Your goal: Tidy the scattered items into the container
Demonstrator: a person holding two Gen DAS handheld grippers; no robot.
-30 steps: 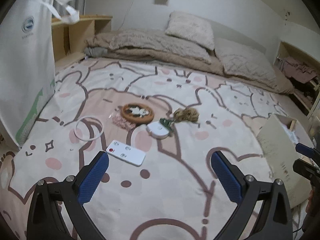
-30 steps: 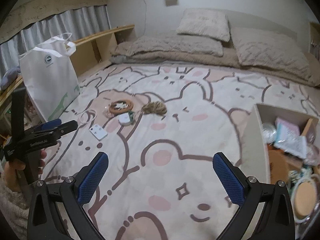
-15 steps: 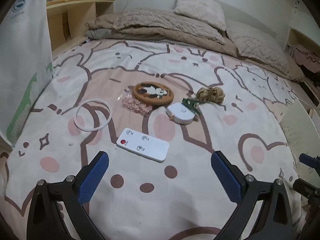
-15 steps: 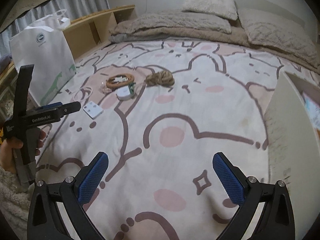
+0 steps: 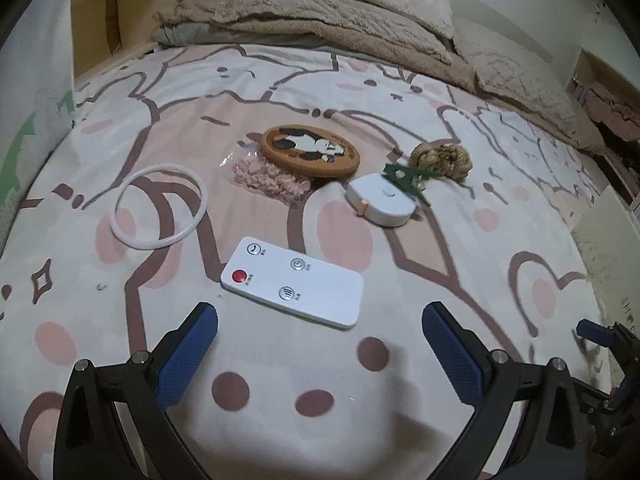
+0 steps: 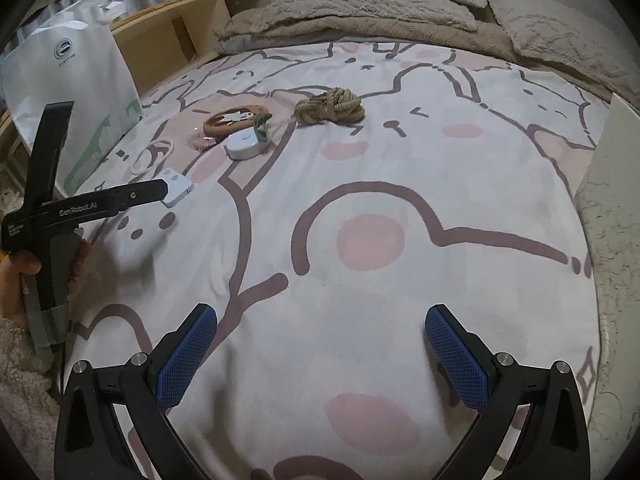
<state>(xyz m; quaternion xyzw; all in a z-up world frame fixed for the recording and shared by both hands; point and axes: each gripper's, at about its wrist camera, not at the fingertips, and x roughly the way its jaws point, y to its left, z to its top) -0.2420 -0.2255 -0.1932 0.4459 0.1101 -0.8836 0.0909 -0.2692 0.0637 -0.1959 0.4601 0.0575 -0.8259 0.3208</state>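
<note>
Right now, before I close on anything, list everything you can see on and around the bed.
remote: 1, white, nearest the left gripper
ring: 1, white, left of remote
coaster: 1, brown oval, mid-bed
pink bits: 1 clear packet, at coaster's edge
tape measure: 1, white, right of coaster
green piece: 1, on tape measure
rope: 1 tan bundle, beyond tape measure
bag: 1, white, bed's left
container: 1, pale wall, right
left gripper: open, empty
right gripper: open, empty
</note>
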